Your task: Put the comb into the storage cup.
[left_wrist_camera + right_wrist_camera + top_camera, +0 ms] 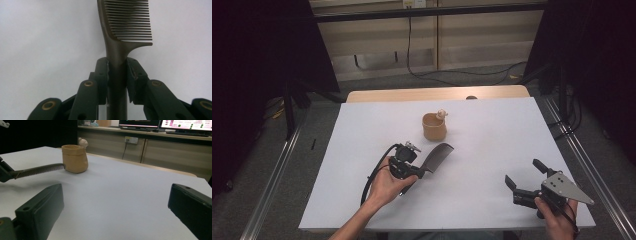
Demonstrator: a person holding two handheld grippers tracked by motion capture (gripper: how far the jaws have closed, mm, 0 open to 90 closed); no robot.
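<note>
Clamped between the jaws of the left gripper [424,170] is the handle of a dark comb [438,155], as is seen plainly in the left gripper view, where both pads [103,72] press on the handle just below the toothed part. The comb [125,27] is held out ahead of the jaws, its teeth [130,20] turned to one side, and it is carried a little above the white sheet [492,200], on which its shadow is cast. The gripper is borne by the left hand [384,187], with its black cable looped beside the wrist.

Beyond the comb's tip a small tan pot [434,127] is stood upright, with a pale knob at its rim. In the right gripper view the tip of the comb [40,170] is seen near the pot [75,158], though whether they touch cannot be told.

Well apart, near the sheet's front right corner, the right gripper [527,174] is held by the right hand [557,222]. Its jaws are spread wide and nothing is gripped between them.

Bare sheet is left between the two grippers and to both sides of the pot. At the far edge a strip of the wooden table [377,95] is shown. Metal rails are run along the floor at both sides.
</note>
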